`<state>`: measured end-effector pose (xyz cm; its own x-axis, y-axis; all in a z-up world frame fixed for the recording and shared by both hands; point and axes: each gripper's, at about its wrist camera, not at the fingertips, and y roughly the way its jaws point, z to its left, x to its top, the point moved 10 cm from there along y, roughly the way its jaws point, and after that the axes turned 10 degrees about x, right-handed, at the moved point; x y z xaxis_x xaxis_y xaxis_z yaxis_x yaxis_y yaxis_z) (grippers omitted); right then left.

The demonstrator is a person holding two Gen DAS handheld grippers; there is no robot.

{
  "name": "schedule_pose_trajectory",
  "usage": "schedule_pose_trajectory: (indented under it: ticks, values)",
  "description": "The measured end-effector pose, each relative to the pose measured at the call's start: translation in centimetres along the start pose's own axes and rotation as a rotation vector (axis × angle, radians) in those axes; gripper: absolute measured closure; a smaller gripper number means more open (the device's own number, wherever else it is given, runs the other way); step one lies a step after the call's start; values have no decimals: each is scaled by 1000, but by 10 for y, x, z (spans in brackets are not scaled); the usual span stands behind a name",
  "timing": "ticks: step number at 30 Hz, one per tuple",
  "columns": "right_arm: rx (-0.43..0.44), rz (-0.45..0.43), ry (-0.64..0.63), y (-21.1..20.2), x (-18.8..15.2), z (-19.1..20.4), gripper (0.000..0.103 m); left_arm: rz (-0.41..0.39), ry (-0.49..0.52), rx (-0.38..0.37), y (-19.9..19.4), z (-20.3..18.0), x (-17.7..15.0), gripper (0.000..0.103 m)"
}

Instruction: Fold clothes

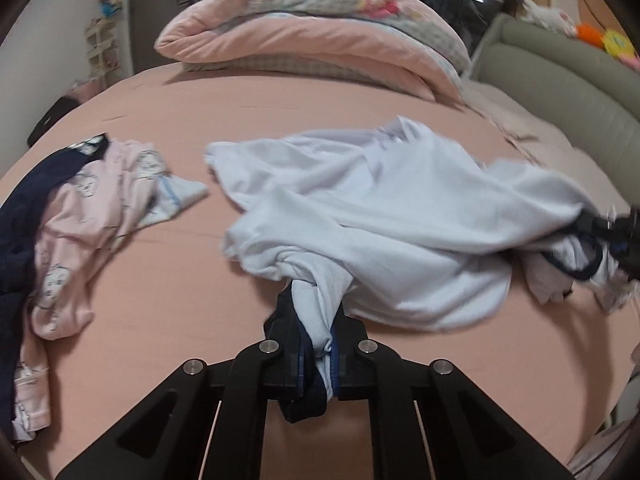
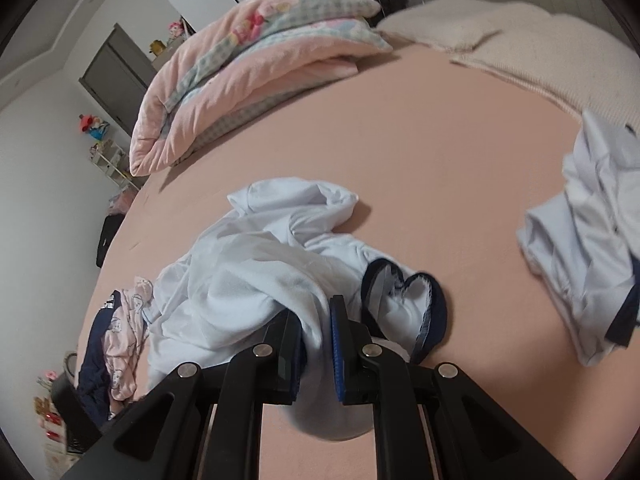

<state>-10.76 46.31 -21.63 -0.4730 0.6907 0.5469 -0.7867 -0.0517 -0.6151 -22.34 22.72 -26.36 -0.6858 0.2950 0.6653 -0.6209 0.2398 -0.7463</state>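
The left gripper (image 1: pixel 316 344) pinches a bunched, navy-trimmed edge of the white shirt (image 1: pixel 384 216), which lies crumpled mid-bed on the pink sheet (image 1: pixel 160 300). The right gripper (image 2: pixel 318 340) is clamped on another bunch of it. Lifting by such wads could twist it or let it slip. Farther left, the pink pyjamas (image 1: pixel 84 216) risk snagging.

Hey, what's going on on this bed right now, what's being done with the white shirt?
A person is working with a hand-held gripper in each hand to fold laundry on the pink bed. Both the left gripper and the right gripper are clamped on the crumpled white shirt, each at a different bunched edge. It is not yet spread flat or folded. A pink patterned garment and a navy one lie in a heap to one side.
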Motion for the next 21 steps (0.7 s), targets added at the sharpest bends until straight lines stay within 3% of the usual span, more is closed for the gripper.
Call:
schedule_pose_trajectory:
  ticks: [5,11,21]
  values:
    - [-12,-7,-21,-1,1,1,93,-18,-86,0,-16,34,13,96]
    - [-34,4,-47,2,-1,3,93,-63,-87,78,-30,64,25,96]
    - [-6,67,-121,10,-8,16,93,-86,-102,119,-42,96,44,96]
